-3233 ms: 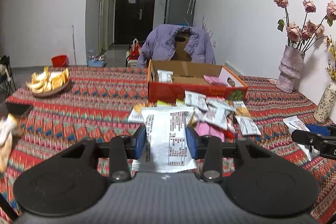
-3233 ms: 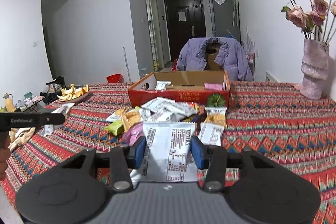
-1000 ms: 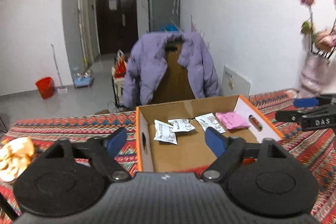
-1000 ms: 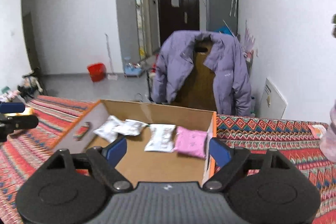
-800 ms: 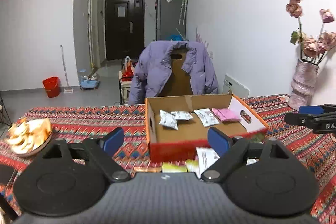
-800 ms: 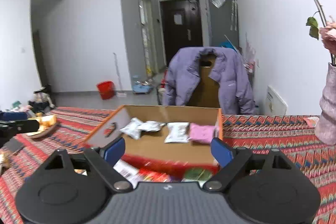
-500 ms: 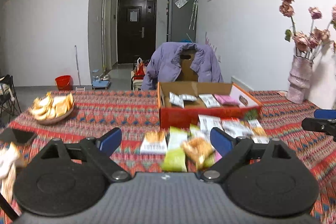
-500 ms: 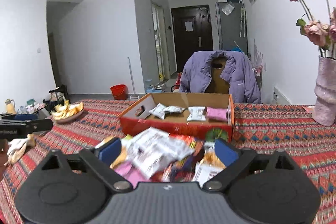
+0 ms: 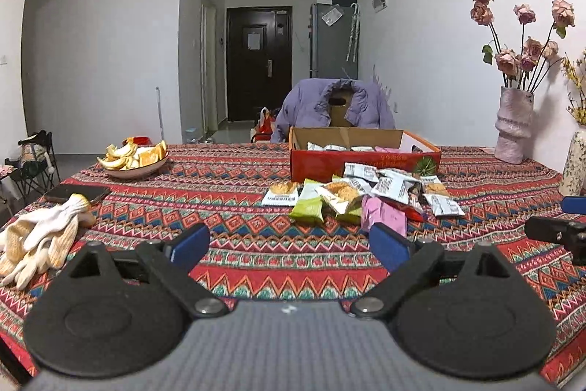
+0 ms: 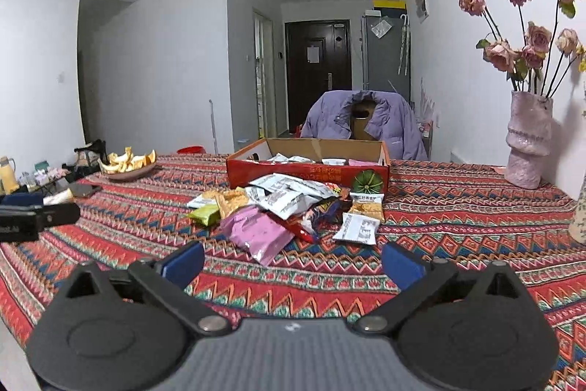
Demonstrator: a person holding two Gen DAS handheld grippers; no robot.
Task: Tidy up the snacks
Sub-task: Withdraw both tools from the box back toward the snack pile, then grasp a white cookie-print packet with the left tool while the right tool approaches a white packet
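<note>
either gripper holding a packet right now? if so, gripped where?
Nothing is held. The left gripper and right gripper both stand open and empty, short of the snack pile on the tablecloth.

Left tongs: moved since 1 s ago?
Yes. The left tongs have backed away from the cardboard box: they were right over its open top, and now the box sits far across the tablecloth, beyond the snack pile.

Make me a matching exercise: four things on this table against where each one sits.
Things:
1. pink packet
2. cardboard box
3. orange-peel plate
4. pink vase

Places:
A. far right, by the wall
B. far left of the table
C. nearest the right gripper, front of the pile
D. behind the snack pile

Pairs: 1-C, 2-D, 3-B, 4-A
</note>
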